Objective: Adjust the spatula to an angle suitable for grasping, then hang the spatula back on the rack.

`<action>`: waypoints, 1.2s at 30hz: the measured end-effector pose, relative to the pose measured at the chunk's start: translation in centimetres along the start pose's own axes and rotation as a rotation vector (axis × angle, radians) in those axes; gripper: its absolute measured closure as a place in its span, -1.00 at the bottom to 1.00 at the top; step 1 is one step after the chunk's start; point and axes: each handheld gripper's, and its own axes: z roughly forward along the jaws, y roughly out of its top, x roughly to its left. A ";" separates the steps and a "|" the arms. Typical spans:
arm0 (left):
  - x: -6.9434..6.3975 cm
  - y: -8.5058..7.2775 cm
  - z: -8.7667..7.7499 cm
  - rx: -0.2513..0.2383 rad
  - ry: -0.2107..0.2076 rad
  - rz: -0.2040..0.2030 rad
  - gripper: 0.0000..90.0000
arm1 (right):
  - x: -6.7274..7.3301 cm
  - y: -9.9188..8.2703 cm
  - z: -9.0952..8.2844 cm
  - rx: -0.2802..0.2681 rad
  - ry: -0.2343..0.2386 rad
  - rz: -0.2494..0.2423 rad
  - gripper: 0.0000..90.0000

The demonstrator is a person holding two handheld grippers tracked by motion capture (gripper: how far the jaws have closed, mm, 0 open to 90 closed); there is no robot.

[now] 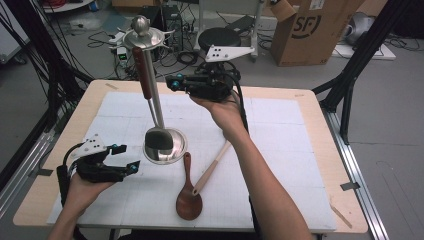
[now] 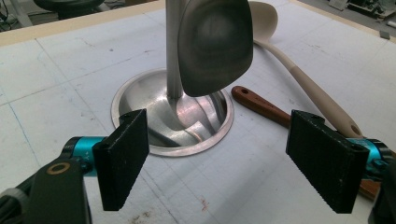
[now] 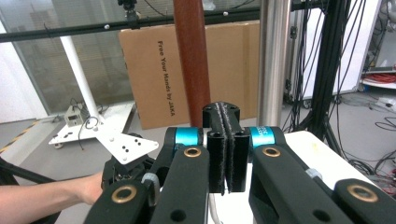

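Note:
A steel utensil stand has a round base [image 1: 176, 150] [image 2: 135, 95] and a pole [image 1: 156, 95] [image 3: 273, 60] topped by a disc. From the disc hangs a utensil with a red-brown handle [image 1: 146, 75] [image 3: 191, 60] and a metal head [image 1: 159, 137] [image 2: 215, 46] just above the base. My right gripper [image 1: 172, 82] [image 3: 225, 144] is raised beside that handle, shut on nothing. My left gripper [image 1: 127, 158] [image 2: 224, 158] rests low on the mat, open, pointing at the base. A dark wooden spoon [image 1: 189, 200] [image 2: 261, 107] and a cream spoon [image 1: 212, 167] [image 2: 299, 74] lie crossed right of the base.
A white gridded mat [image 1: 280, 150] covers the wooden table [image 1: 320, 115]. A cardboard box [image 1: 312, 30] [image 3: 154, 70], cables and black frame posts [image 1: 360, 55] stand on the floor beyond the table. The other hand with its gripper [image 3: 123, 163] shows low in the right gripper view.

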 end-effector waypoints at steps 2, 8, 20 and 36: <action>0.0 0.0 0.0 -0.001 0.001 -0.002 -0.51 | 0.0 0.3 -0.1 0.001 0.000 -0.003 0.98; 0.0 0.0 0.0 0.002 0.001 0.003 -0.51 | -0.5 2.1 -0.9 0.000 -0.007 -0.022 0.98; 0.0 -0.1 -0.2 0.003 0.006 0.000 -0.51 | -1.2 3.9 -1.6 0.001 -0.012 -0.033 0.98; -0.1 -0.1 -0.2 0.001 0.006 0.001 -0.51 | -1.6 4.1 -1.7 -0.002 0.000 -0.033 0.98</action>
